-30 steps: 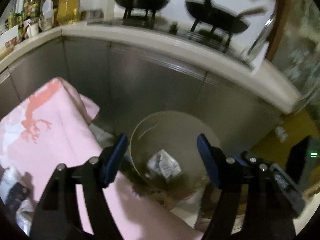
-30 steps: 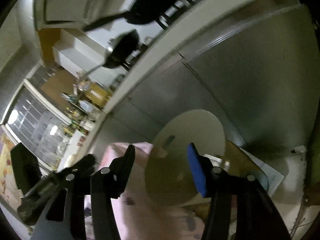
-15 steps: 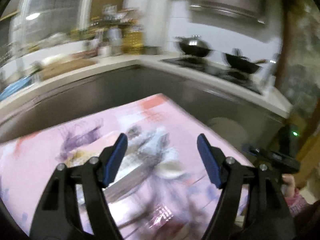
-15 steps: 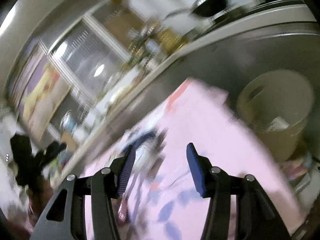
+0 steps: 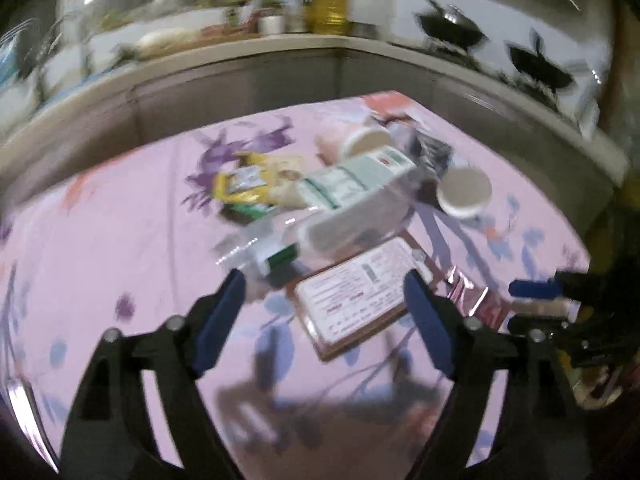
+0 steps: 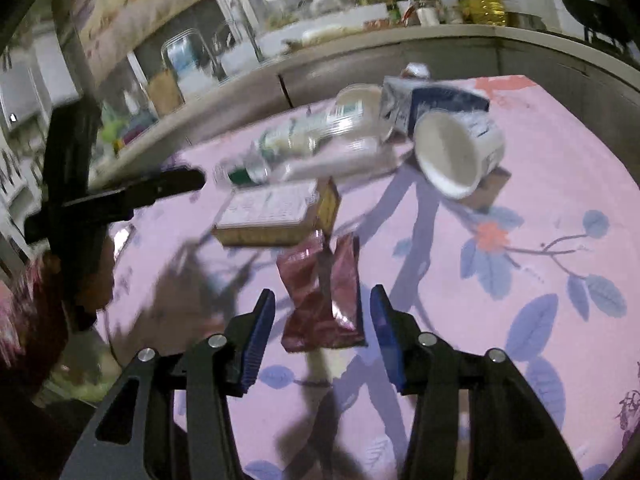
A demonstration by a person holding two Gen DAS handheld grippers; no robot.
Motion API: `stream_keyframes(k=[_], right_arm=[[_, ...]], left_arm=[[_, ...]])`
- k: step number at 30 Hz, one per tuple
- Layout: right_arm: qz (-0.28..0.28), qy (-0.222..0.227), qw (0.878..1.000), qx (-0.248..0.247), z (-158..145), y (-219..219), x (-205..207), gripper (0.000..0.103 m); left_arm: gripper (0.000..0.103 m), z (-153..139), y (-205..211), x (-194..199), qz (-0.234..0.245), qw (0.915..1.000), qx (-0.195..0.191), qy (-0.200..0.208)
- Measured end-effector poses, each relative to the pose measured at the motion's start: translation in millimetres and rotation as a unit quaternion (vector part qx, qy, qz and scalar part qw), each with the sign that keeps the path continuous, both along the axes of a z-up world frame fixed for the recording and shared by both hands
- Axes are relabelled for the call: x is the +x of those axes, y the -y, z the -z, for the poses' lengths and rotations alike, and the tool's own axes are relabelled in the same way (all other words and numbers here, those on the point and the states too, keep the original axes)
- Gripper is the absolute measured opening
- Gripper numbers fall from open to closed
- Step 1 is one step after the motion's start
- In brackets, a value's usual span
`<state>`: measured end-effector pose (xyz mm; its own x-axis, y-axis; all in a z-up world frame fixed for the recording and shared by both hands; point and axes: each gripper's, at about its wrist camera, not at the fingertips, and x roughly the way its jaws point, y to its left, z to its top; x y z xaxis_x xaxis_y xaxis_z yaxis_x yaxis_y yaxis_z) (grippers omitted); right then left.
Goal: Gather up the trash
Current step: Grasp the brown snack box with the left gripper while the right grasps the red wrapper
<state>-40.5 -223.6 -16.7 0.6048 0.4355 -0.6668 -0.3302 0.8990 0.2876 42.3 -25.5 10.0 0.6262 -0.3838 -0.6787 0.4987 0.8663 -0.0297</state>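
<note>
**A:** Trash (image 5: 352, 188) is what you are after, and in the left wrist view it lies heaped mid-table on the pink flowered cloth (image 5: 120, 240). Your left gripper (image 5: 324, 320) is empty, its jaws opening wide, and the flat printed box (image 5: 356, 300) sits between them on the cloth, not touched.

**B:** Why so wide there?

**A:** I'd judge the box is broad, so you need the spread to straddle it. Behind it lie a clear plastic bottle (image 5: 272, 248) on its side, a yellow wrapper (image 5: 248, 188) and a tipped paper cup (image 5: 464, 192). The bottle's green cap end is just beside your left fingertip, so it could get nudged. The picture is blurred; I can't read finer contact.

**B:** And the right wrist view?

**A:** Your right gripper (image 6: 322, 332) holds nothing either, jaws parted moderately, hanging over a dark red foil wrapper (image 6: 320, 300) that lies flat between the fingers, apart from both. That narrower gap suits a thin, crumpled packet. Just beyond it is the same printed box (image 6: 272, 212), then the bottle (image 6: 296, 144), a blue and white carton (image 6: 420, 104) and the white cup (image 6: 456, 152) lying mouth toward you. Your left gripper (image 6: 132, 196) reaches in from the left near the box, so mind the two tools crowding each other. No bin shows in either view.
</note>
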Motion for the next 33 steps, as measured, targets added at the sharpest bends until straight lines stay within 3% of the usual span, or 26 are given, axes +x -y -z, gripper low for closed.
stream_keyframes(k=[3, 7, 12, 16, 20, 29, 31, 32, 33], right_arm=[[0.007, -0.014, 1.0, -0.01, 7.6, -7.7, 1.1, 0.049], [0.025, -0.031, 0.999, -0.008, 15.1, -6.4, 3.9, 0.049], [0.031, -0.03, 0.999, -0.021, 15.9, -9.8, 0.4, 0.049], [0.031, -0.03, 0.999, -0.023, 16.6, -10.3, 5.2, 0.049], [0.034, -0.026, 0.999, -0.021, 16.2, -6.5, 3.1, 0.049], [0.017, 0.0, 0.998, -0.056, 18.2, -12.8, 3.5, 0.049], [0.014, 0.008, 0.998, -0.068, 18.6, -15.3, 4.0, 0.042], [0.012, 0.011, 0.997, -0.076, 19.2, -16.1, 3.6, 0.028], [0.012, 0.011, 0.997, -0.08, 19.1, -15.5, 4.1, 0.022]], left_arm=[[0.083, 3.9, 23.4, 6.8, 0.08, 0.9962, 0.027, 0.024], [0.085, 13.7, 51.2, 14.4, 0.168, 0.9827, 0.073, 0.031], [0.085, 30.4, 58.1, 26.5, 0.202, 0.9723, 0.115, 0.016], [0.085, 43.3, 53.9, 33.9, 0.204, 0.9713, 0.12, -0.025], [0.076, 43.0, 50.9, 24.2, 0.183, 0.976, 0.117, -0.022], [0.061, 36.7, 50.1, 5.9, 0.08, 0.9913, 0.088, -0.056], [0.057, 35.6, 51.6, -3.0, 0.066, 0.9929, 0.083, -0.056], [0.038, 33.9, 51.2, -7.4, 0.057, 0.9939, 0.079, -0.052], [0.029, 30.6, 48.8, -10.7, 0.047, 0.9951, 0.068, -0.053]])
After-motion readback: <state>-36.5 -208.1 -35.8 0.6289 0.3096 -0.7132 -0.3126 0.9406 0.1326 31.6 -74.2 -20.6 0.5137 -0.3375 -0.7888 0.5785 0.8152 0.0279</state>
